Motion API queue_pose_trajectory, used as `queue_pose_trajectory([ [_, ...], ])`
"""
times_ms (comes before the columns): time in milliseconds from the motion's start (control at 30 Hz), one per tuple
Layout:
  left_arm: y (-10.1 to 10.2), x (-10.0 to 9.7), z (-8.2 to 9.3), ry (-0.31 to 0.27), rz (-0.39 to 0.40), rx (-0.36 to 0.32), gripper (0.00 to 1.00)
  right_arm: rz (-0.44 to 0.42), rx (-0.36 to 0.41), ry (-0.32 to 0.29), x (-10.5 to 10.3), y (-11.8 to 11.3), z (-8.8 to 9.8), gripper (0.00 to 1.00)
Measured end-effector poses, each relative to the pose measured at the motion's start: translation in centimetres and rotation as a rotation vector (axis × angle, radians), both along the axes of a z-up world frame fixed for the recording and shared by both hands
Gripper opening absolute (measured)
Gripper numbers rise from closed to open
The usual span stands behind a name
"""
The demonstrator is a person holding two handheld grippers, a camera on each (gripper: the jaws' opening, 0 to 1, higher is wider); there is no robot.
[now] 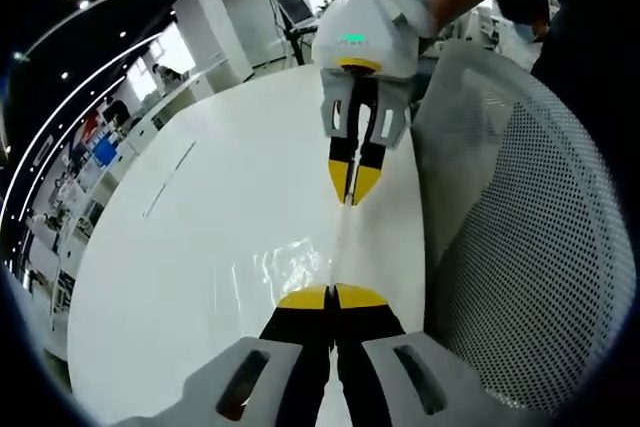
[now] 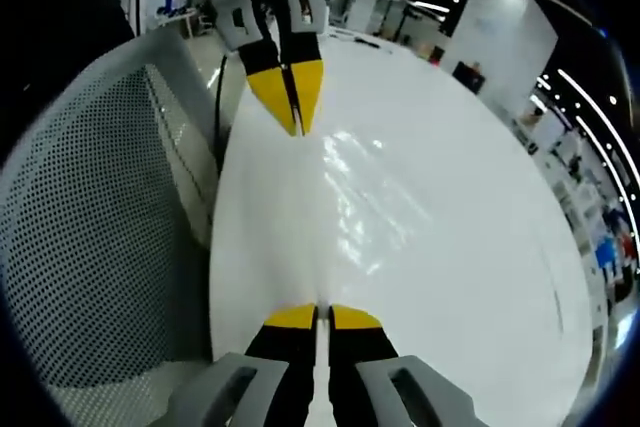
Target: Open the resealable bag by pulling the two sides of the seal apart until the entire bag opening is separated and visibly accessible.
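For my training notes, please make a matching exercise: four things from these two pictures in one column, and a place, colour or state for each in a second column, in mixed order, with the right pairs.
Things:
1. resealable bag
2. mesh chair back
3. left gripper
4. round table

Descriptions:
A. white, glossy, under the bag
B. clear, stretched between the two grippers
C. grey, perforated, beside the table edge
D. yellow-tipped jaws shut on one side of the bag, facing the right gripper

Pairs: 1-B, 2-C, 3-D, 4-A
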State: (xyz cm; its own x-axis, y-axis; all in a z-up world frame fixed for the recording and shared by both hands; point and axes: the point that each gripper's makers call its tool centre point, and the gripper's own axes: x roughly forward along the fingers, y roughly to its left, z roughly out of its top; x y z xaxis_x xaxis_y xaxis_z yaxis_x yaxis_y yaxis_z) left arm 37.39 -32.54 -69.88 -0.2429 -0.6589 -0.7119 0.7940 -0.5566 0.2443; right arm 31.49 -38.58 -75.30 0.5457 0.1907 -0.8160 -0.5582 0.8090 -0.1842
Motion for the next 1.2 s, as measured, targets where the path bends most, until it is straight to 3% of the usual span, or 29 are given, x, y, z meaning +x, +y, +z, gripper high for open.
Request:
queue_pose_trajectory([
  [200,-0.2,0.0,0.0,-0.010,-0.007,0.006,0.00,-0.041,0.015,0.008,0.2,-0.1,0.1,0.00],
  [367,0.1,0.8,0.2,0.028,0.023,0.004,0.00,-0.043,0.060,-0.011,0.2,0.5,0.6,0.00],
  [533,0.2,0.3,-0.2,0.018,0.010,0.011,0.00,-0.058,0.074,-0.036,0.7,0.8,1.0,0.08],
  [967,0.1,0.0,-0.4,0.009,-0.002,0.014,0.00,-0.017,0.114,-0.112,1.6,2.6,3.1,0.08],
  [1200,0.0,-0.5,-0.3,0.011,-0.020,0.011,0.00,0.017,0.108,-0.103,2.2,3.6,2.6,0.07],
])
